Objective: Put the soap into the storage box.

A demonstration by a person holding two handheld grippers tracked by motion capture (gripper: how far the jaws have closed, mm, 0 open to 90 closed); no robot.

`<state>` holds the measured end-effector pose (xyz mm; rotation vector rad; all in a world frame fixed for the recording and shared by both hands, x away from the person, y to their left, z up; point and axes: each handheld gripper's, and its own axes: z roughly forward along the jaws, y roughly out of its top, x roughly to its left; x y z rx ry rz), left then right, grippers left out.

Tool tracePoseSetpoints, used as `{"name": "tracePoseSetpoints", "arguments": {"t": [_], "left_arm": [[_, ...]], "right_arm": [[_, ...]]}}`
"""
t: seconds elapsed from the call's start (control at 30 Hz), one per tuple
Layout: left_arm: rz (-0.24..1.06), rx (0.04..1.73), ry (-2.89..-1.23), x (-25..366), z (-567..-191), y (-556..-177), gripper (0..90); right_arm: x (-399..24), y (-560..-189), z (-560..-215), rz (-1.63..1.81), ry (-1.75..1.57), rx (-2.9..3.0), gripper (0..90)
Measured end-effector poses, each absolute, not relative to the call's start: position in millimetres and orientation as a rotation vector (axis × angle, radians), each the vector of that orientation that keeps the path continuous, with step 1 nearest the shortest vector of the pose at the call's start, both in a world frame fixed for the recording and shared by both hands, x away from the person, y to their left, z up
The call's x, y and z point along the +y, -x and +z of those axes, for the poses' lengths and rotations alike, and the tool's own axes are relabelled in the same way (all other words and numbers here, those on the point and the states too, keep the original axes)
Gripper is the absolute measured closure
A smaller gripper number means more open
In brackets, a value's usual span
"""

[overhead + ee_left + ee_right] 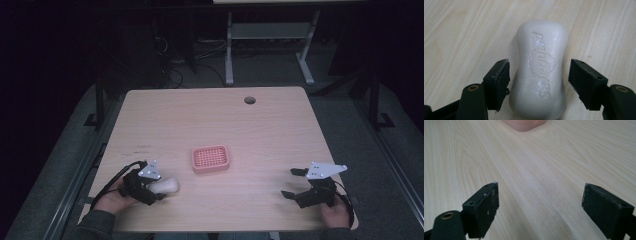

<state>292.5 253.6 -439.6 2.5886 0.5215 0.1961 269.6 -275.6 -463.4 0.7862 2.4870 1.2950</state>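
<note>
Low on the table, the left tool (pixel 539 75) straddles the soap (pixel 540 70), jaws apart; right tool (pixel 540 207) gapes wide.

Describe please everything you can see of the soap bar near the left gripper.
The soap bar is creamy white, waisted in the middle, with an embossed logo and small wet-looking specks on top. It lies flat on the wooden table, left of the pink soap dish. The left gripper straddles its narrow middle; a gap remains on the right, contact on the left is unclear.
</note>
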Motion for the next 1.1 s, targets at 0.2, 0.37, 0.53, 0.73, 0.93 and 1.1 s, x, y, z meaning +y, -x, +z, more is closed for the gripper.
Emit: {"name": "tracePoseSetpoints", "arguments": {"t": [0.2, 0.37, 0.53, 0.73, 0.93, 1.1], "left_arm": [[0.198, 0.515, -2.598, 252.7, -440.7, -293.3, 38.0], [0.184, 0.525, -2.595, 254.1, -442.2, -294.7, 40.8], [0.183, 0.519, -2.599, 253.6, -443.3, -295.6, 42.0], [0.170, 0.524, -2.601, 252.6, -444.4, -296.1, 43.0], [0.177, 0.512, -2.613, 250.2, -445.5, -297.7, 43.3], [0.158, 0.520, -2.609, 250.0, -445.8, -298.4, 44.2]], "right_arm": [[-275.5, -269.4, -463.3, 1.295, -0.786, 2.488, 13.5], [-275.2, -269.7, -463.2, 1.298, -0.780, 2.485, 13.5], [-275.0, -269.7, -463.2, 1.298, -0.781, 2.485, 13.5], [-274.7, -269.6, -463.2, 1.297, -0.782, 2.485, 13.5], [-275.1, -269.6, -463.1, 1.299, -0.781, 2.484, 13.5], [-275.1, -269.5, -463.1, 1.300, -0.782, 2.484, 13.5]]}}
